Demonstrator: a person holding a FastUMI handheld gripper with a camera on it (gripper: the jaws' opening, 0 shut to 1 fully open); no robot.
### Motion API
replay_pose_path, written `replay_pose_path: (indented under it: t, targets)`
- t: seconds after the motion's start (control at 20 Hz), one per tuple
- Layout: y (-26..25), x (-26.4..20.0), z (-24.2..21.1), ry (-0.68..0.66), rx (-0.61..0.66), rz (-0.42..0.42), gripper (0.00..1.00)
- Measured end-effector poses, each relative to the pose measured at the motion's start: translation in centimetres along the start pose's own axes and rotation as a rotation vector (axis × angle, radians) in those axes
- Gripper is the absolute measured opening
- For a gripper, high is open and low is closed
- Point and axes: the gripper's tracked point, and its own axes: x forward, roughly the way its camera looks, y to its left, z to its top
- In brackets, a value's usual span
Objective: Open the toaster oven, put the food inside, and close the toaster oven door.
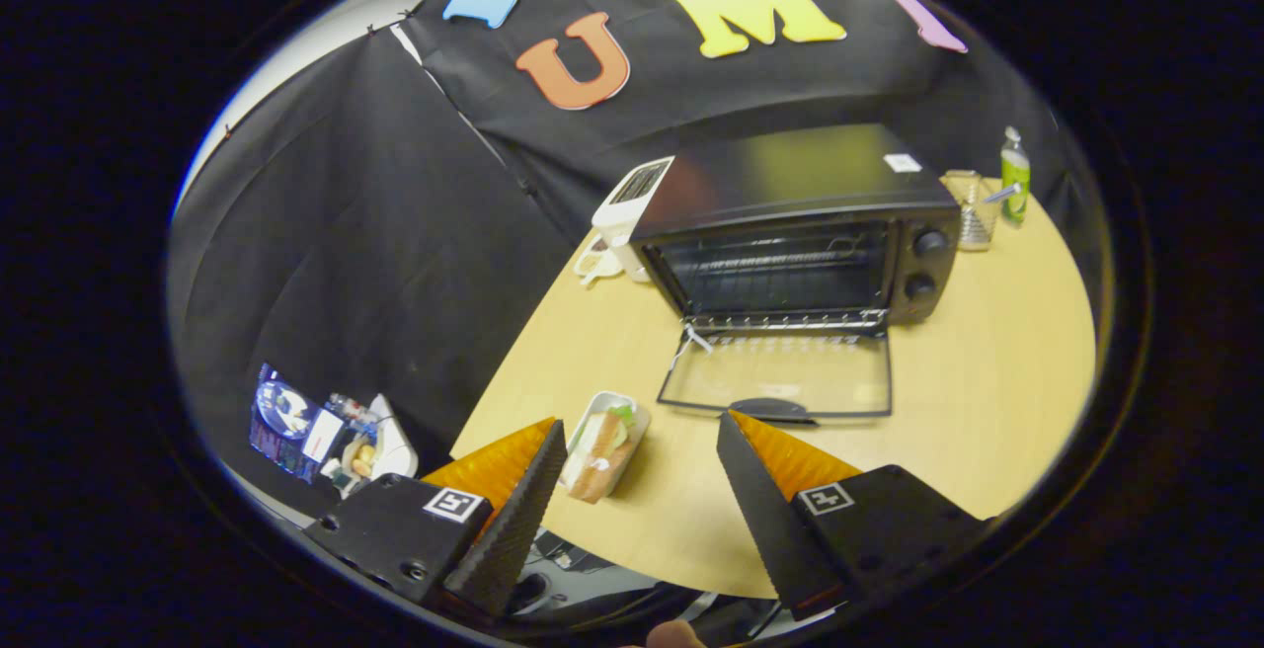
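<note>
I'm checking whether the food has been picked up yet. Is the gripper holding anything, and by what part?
Nothing is held. The gripper is open, its fingers apart above the table. The sandwich in its white tray lies by one finger, ungripped.

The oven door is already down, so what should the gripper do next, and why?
Probably swing toward the sandwich tray and close on it. The toaster oven door lies open on the table, the food is outside, and the gripper is open, holding nothing.
</note>
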Motion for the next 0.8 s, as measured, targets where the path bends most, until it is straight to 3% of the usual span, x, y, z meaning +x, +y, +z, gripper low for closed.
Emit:
replay_pose_path:
  t: [0.3, 0.6, 0.7, 0.8]
  targets:
    - [2.5, 6.5, -4.9, 0.202, 0.235, 0.132, 0.92]
    - [2.5, 10.7, -7.6, 0.314, 0.363, 0.136, 0.81]
    - [2.3, 11.5, -7.8, 0.332, 0.399, 0.134, 0.74]
    - [1.7, 12.4, -8.1, 0.350, 0.416, 0.125, 0.61]
